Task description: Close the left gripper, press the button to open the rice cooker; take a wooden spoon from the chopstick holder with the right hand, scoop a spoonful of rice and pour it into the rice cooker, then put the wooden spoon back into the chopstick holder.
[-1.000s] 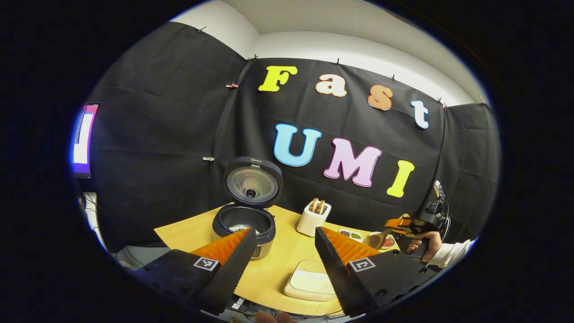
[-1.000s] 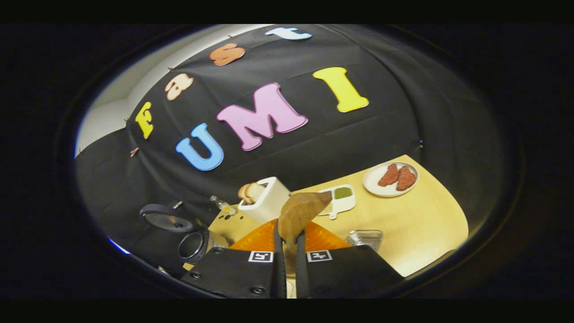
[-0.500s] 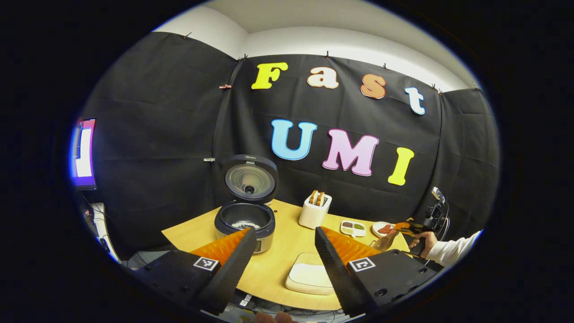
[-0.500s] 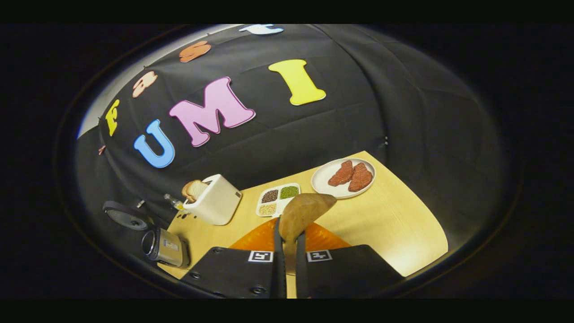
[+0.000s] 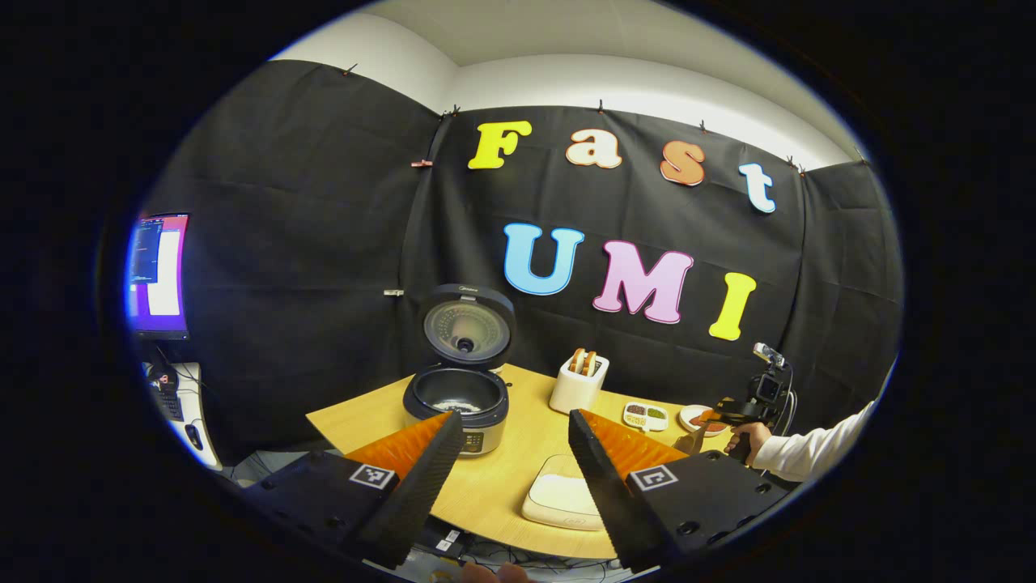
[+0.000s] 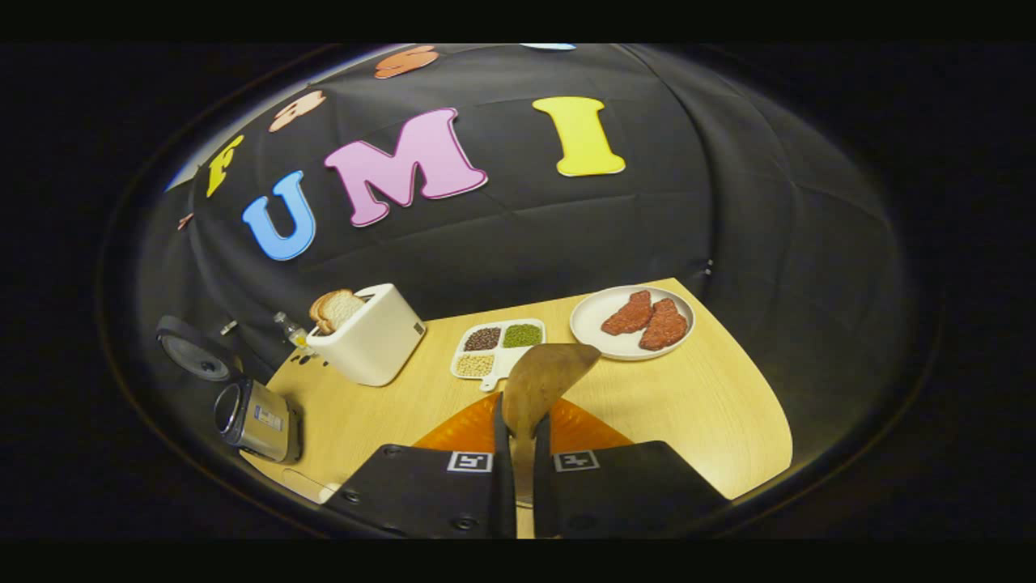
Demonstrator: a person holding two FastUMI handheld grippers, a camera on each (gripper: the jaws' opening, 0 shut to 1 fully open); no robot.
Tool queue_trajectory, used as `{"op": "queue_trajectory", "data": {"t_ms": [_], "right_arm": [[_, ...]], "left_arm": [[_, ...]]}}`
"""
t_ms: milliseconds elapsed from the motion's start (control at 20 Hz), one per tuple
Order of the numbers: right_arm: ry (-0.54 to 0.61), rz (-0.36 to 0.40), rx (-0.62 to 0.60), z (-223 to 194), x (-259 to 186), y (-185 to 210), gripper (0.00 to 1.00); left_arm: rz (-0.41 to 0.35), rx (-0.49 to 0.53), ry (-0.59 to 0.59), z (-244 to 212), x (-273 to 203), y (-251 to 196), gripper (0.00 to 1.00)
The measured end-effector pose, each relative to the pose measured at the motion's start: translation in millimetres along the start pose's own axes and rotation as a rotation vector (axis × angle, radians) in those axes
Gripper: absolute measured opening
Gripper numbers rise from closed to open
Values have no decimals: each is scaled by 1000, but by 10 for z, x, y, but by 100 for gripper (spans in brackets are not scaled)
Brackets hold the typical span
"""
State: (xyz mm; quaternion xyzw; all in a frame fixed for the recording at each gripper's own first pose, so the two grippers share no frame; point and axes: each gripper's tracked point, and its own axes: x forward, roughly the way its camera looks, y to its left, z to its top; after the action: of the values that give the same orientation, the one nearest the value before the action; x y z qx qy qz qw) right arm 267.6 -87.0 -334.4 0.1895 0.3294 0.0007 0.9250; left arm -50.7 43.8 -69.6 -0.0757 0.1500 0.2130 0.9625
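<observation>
Right gripper view: right gripper (image 6: 518, 437) clamped on wooden spoon (image 6: 541, 380) handle, bowl projecting ahead above desk (image 6: 712, 405). Stiff, light; a near-bowl hold likely limits twisting. Left gripper (image 5: 506, 453) wide apart, empty.

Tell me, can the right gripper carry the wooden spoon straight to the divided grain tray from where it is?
Probably yes. The right gripper is shut on the wooden spoon, whose bowl hangs just short of the divided grain tray. Bare table lies between; the toaster and meat plate sit off to either side.
</observation>
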Motion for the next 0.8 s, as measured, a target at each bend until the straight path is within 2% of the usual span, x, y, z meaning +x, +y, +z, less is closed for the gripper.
{"op": "queue_trajectory", "data": {"t_ms": [50, 100, 200, 250, 300, 400, 450, 600, 650, 700, 750, 800], "right_arm": [[-3, -10, 17, 8, 10, -54, 8], [-9, -13, 39, 10, 12, -87, 13], [10, -7, 63, -81, 57, -63, 13], [16, -8, 39, -132, 76, -44, 8], [12, -9, 10, -158, 103, -45, 13], [15, -8, -34, -238, 114, 13, 13], [12, -14, -49, -258, 116, 23, 8], [12, -27, -77, -335, 126, -21, 13], [16, -24, -80, -354, 120, -26, 10], [-1, -31, -91, -315, 109, -42, 19], [-15, -35, -99, -268, 80, -68, 11], [-15, -31, -91, -270, 51, -55, 36]], "left_arm": [[-19, 0, 13, -50, 44, -58, 90], [-36, -2, 27, -85, 77, -104, 90], [-59, -6, 41, -108, 154, -153, 90], [-68, -8, 42, -91, 174, -183, 90], [-77, -9, 47, -102, 202, -202, 90], [-84, -6, 57, -136, 240, -200, 90], [-85, -6, 61, -153, 242, -190, 90], [-85, -15, 69, -169, 258, -181, 90], [-83, -15, 68, -162, 263, -173, 90], [-83, -13, 67, -156, 268, -167, 90], [-84, -13, 68, -164, 270, -164, 90], [-87, -13, 69, -163, 275, -168, 90]]}}
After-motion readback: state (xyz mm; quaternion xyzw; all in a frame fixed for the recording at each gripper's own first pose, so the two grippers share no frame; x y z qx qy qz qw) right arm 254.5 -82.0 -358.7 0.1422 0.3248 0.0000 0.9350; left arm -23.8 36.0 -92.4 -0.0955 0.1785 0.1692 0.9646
